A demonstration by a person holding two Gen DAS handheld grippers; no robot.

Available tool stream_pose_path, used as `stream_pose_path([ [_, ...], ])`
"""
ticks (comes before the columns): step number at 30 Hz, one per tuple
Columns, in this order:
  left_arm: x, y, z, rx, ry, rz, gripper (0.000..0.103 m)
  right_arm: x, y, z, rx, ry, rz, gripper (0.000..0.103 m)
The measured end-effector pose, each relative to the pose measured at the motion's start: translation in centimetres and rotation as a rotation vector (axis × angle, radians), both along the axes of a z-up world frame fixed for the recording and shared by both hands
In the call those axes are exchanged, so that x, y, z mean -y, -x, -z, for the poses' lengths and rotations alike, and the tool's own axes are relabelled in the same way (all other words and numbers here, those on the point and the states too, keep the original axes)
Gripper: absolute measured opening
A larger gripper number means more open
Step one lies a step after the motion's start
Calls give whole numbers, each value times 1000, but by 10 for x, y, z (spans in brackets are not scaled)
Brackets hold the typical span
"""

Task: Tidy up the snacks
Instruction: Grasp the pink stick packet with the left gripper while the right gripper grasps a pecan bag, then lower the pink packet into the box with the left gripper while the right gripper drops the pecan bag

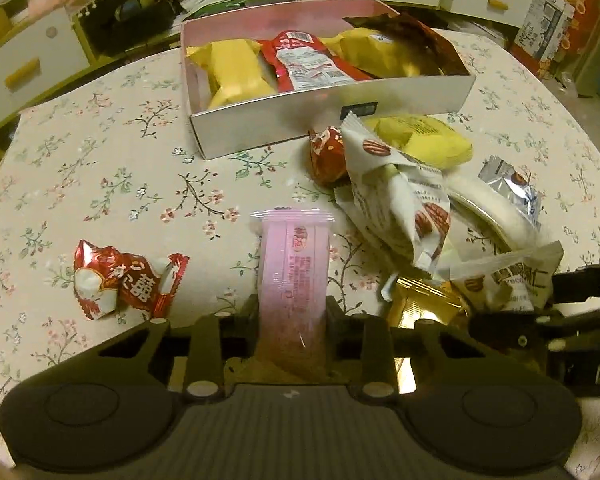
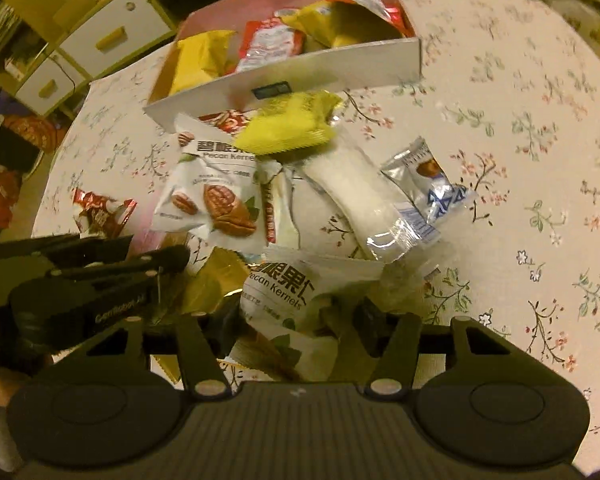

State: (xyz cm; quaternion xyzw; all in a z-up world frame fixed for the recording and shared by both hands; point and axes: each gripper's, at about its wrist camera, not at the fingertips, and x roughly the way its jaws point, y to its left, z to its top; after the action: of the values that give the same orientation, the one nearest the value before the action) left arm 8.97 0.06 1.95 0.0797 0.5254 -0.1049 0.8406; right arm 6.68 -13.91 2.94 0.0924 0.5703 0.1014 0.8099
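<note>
1. The bench, round and covered in a floral cloth, carries everything.
2. A white cardboard box stands at its far side, already holding yellow packets and a red packet.
3. A loose heap of snacks lies just in front of the box: a yellow packet touching the box wall, a pecan kernel packet beside it, a long clear-wrapped white bar, and a small silver-blue sachet at the heap's right edge.
4. The left tongs are pinching the near end of a pink wrapped bar, which lies flat on the bench and points toward the box.
5. The right tongs straddle a second pecan kernel packet at the near edge of the heap; whether the pads already press on it cannot be told.
6. A gold wrapper lies between the two tongs.
7. A red-and-white candy sits alone, left of the pink bar.
</note>
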Motion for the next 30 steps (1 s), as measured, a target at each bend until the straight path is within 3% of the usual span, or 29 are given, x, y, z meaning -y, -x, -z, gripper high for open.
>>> stream_pose_path([
  [16,-11,1,-29,59,82,-58,37,-21,16,-36,242,191,-92,51],
  [30,-21,-7,-53,123,172,-124,37,-20,9,-51,308,212,-89,51],
])
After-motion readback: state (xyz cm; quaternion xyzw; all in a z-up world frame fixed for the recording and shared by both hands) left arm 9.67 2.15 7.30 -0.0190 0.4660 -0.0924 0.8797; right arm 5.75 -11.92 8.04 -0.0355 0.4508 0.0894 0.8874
